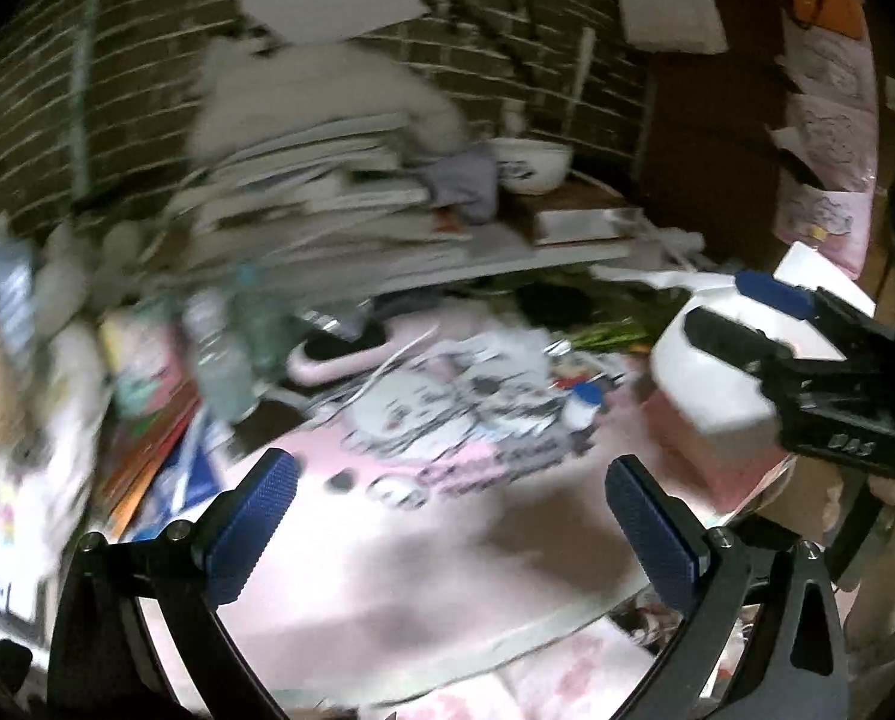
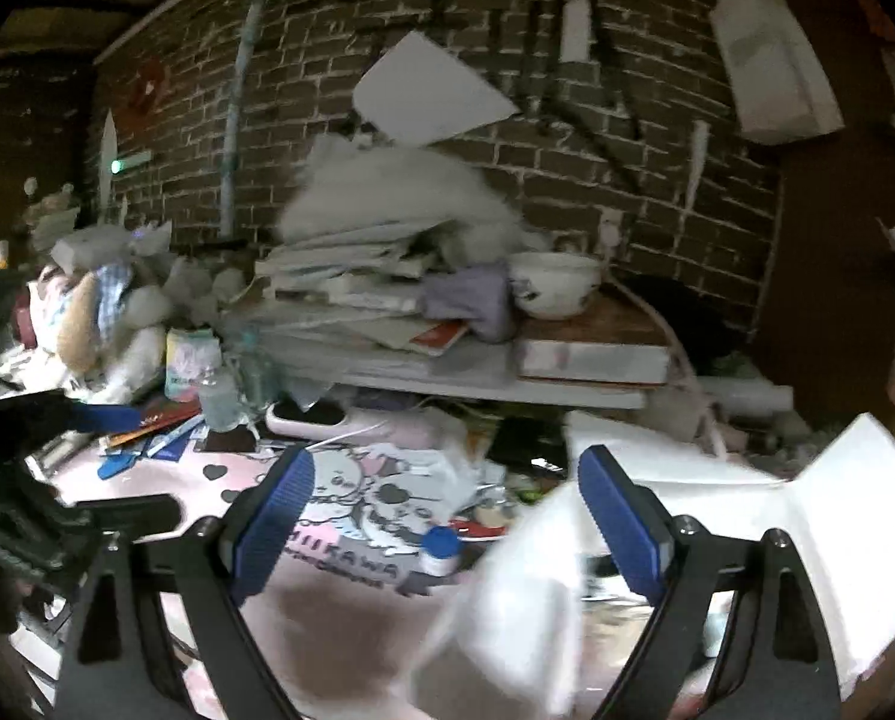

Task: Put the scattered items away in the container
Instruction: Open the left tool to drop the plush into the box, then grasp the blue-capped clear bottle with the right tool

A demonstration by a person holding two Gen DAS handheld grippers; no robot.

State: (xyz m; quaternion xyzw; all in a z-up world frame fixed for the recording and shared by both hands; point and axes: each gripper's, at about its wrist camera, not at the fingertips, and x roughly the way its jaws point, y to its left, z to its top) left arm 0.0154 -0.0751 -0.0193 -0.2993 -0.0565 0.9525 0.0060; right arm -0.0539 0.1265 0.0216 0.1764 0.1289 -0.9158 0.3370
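Both grippers have ribbed blue pads on black angular fingers. The left gripper [image 1: 447,516] stands spread wide with nothing between its pads, over a pink mat [image 1: 387,552] printed with cartoon characters. The right gripper [image 2: 447,516] is also spread; its right finger sits at the rim of a white, thin-walled, boxy container [image 2: 747,504] at the near right of the worktop, but the blur hides whether a pad presses on the wall.

The mat is smooth and glossy. One small white bottle with a round blue cap [image 2: 440,549] stands upright on it, just left of the container. Farther left stand two clear plastic bottles [image 2: 219,396], with flat books and leaflets [image 2: 153,423] fanned beside them.

Behind, a pale shelf board [image 2: 489,387] carries one leaning stack of books and papers [image 2: 351,282], a crumpled lilac cloth [image 2: 477,300] and one round white ceramic bowl [image 2: 558,285]. The back wall is rough dark brick [image 2: 657,138] with pale mortar; white sheets of paper [image 2: 429,90] hang on it.
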